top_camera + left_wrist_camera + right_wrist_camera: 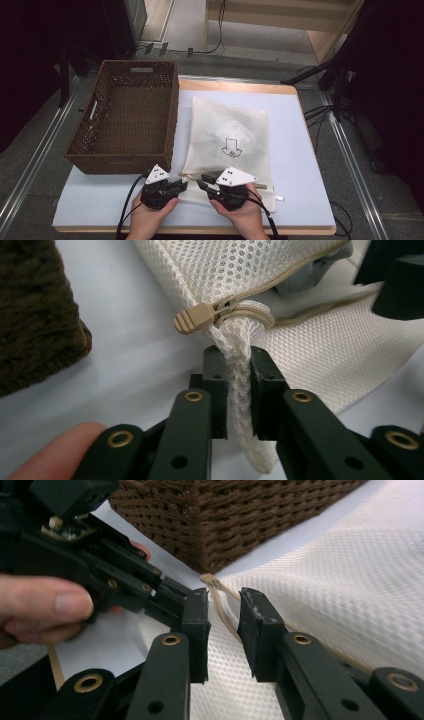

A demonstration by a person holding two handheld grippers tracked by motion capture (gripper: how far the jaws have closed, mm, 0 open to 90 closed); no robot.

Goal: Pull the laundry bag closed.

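**Mesh bag, zippered, on white table cover**

High view: mesh bag lies flat, long axis running away from the person, zipper edge nearest; wicker basket just left; grey floor and dark surrounds beyond the table.

Left gripper view: left gripper clamped on a bunched corner of mesh, beside the zipper pull.

Right gripper view: right gripper slightly parted over the zipper seam, pads gripping nothing.
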